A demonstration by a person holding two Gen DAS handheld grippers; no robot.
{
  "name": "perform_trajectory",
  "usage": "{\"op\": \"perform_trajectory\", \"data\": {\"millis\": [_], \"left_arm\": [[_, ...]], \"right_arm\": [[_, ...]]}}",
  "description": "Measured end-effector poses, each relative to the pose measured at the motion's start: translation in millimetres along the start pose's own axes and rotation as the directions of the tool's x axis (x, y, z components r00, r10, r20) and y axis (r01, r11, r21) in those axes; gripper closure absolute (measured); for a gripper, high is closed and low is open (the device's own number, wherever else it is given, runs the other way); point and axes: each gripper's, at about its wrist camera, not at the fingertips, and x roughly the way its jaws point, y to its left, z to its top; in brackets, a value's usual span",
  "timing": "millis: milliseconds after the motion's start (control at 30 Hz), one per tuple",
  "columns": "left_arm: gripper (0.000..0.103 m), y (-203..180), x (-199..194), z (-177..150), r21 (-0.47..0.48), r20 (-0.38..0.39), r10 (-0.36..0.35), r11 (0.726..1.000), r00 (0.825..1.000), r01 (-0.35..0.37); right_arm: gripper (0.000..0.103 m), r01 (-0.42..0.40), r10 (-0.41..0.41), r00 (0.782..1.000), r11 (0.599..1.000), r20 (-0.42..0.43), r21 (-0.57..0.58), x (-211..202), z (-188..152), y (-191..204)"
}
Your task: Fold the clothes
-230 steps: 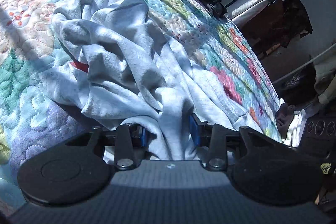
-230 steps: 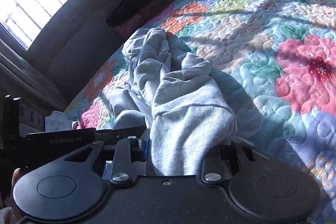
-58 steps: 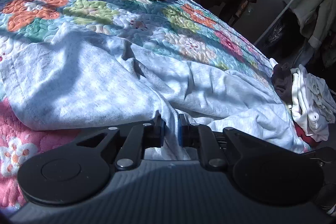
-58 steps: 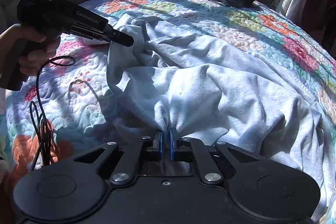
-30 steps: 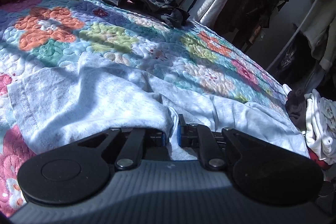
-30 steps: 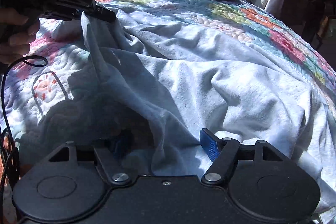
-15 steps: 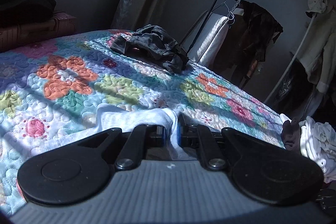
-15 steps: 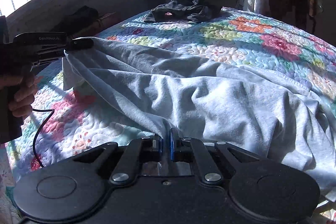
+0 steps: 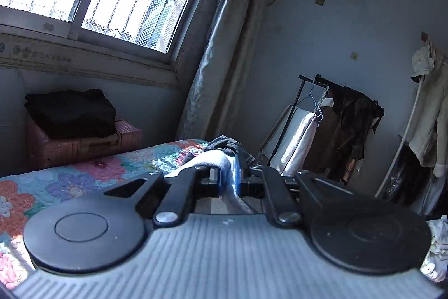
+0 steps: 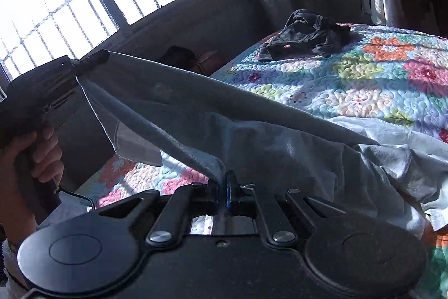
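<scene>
Pale grey cotton garment (image 10: 252,136) | hem stretched taut between clamped left gripper (image 10: 95,58) and right gripper (image 10: 223,187) | rest trailing on floral quilt (image 10: 378,80)

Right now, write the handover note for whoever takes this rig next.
Left tool: shut on a corner of the light grey cotton garment, raised high.
Right tool: shut on another edge of the same garment.
The fabric stretches taut between both tools; its far end trails on the floral quilted bedspread.
A crumpled dark garment lies at the far end of the bed, untouched.
Done: garment gripped at two points and lifted.
Left: lay it flat, fold it, then the dark one.
</scene>
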Motion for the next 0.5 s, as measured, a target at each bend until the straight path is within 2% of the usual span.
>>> {"op": "perform_trajectory", "data": {"millis": [100, 200, 267, 333, 433, 500], "left_arm": [[0.095, -5.7, -35.3, 21.2, 0.034, 0.098, -0.007, 0.999, 0.995, 0.004], [0.095, -12.0, -52.9, 37.2, 0.041, 0.126, -0.058, 0.998, 0.990, 0.053], [0.095, -7.8, -38.6, 40.6, 0.021, 0.054, -0.067, 0.998, 0.996, 0.066], [0.095, 1.3, -8.9, 33.4, 0.000, -0.052, -0.048, 0.999, 0.997, 0.048], [0.095, -3.8, 33.0, 6.0, -0.020, -0.182, -0.024, 1.000, 0.983, 0.021], [0.095, -18.3, 53.4, -11.4, 0.026, -0.238, 0.000, 1.000, 0.971, 0.007]], "right_arm": [[0.098, -0.043, 0.044, 0.999, 0.998, 0.027, -0.042, -9.9, 9.0, 17.4], [0.099, -0.052, 0.058, 0.996, 0.995, 0.065, -0.090, -21.7, 16.8, 30.1], [0.101, -0.021, 0.032, 0.995, 0.993, 0.094, -0.114, -27.4, 20.2, 30.1], [0.101, 0.019, -0.006, 0.994, 0.993, 0.110, -0.113, -28.8, 22.9, 22.1], [0.101, 0.060, -0.055, 0.994, 0.997, 0.095, -0.051, -20.7, 25.1, -7.7], [0.101, 0.103, -0.101, 0.992, 0.994, 0.078, -0.027, -14.3, 24.7, -27.9]]}}
